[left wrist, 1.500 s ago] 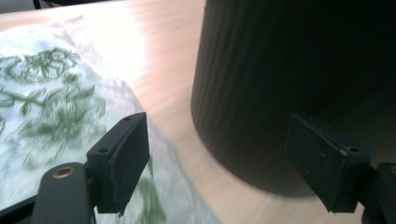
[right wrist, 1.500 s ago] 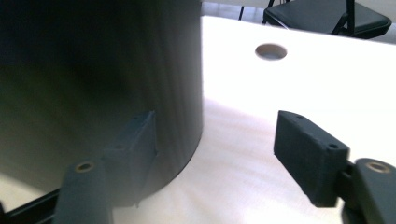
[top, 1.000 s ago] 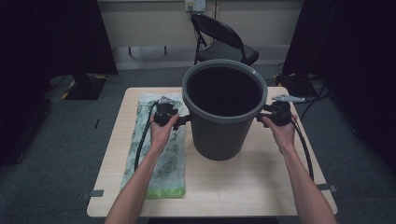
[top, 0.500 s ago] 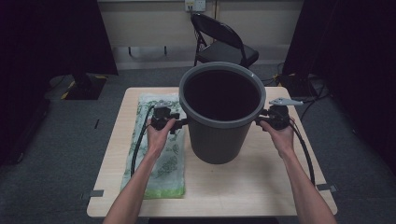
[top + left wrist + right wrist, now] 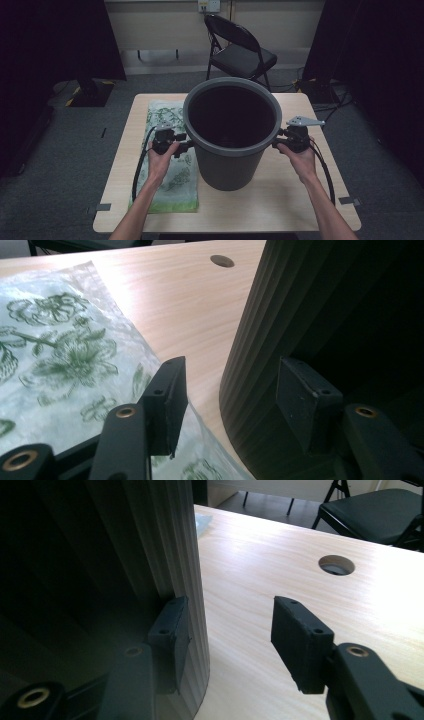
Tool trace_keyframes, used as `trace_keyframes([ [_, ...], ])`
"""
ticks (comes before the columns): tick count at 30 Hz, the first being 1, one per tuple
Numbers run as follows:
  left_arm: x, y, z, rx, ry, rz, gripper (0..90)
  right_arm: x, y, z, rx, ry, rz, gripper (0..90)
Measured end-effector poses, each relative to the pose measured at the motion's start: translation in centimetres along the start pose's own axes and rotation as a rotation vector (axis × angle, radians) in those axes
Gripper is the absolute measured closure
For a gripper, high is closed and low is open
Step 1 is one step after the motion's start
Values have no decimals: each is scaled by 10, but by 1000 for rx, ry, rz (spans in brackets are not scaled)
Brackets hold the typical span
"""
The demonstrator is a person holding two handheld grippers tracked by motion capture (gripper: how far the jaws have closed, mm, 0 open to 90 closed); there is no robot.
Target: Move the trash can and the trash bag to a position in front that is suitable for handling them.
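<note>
A big dark grey ribbed bucket [image 5: 230, 167] stands on the wooden table [image 5: 280, 205]. My left gripper [image 5: 187, 145] is at its left side just under the rim, my right gripper [image 5: 276, 143] at its right side. In the left gripper view [image 5: 231, 372] one pad lies against the bucket wall [image 5: 280, 305] and the other hangs over the table. The right gripper view [image 5: 229, 610] mirrors this: one pad touches the wall [image 5: 125, 540], the other is free. Both pairs of jaws have just been closing, and only the wall's edge lies between them.
A clear plastic bag with a green flower print [image 5: 172, 182] lies flat on the table left of the bucket, under my left hand. The tabletop has a round cable hole [image 5: 336, 565]. A black folding chair [image 5: 240, 52] stands behind the table.
The bucket and both grippers have come toward the table's near edge together, and slightly to the left.
</note>
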State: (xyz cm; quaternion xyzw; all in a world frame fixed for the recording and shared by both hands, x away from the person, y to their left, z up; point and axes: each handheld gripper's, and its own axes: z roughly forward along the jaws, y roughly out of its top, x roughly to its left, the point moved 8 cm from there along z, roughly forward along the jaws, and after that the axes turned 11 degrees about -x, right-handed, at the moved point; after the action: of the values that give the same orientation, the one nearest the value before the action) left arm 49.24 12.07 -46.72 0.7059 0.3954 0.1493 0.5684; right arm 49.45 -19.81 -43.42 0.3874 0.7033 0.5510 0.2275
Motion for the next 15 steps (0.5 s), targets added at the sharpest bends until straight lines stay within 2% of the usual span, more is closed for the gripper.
trace_keyframes([
  [1,0,0,0,0,0,0,463,2,-1,-2,0,5,2,495],
  [7,-9,-3,-13,48,-2,67,475,11,-5,-11,-8,28,-3,502],
  [11,-14,-5,-21,54,-2,87,477,17,-8,-16,-11,42,-4,502],
  [15,-16,-8,-27,52,-13,83,476,22,-9,-18,-11,50,-9,507],
])
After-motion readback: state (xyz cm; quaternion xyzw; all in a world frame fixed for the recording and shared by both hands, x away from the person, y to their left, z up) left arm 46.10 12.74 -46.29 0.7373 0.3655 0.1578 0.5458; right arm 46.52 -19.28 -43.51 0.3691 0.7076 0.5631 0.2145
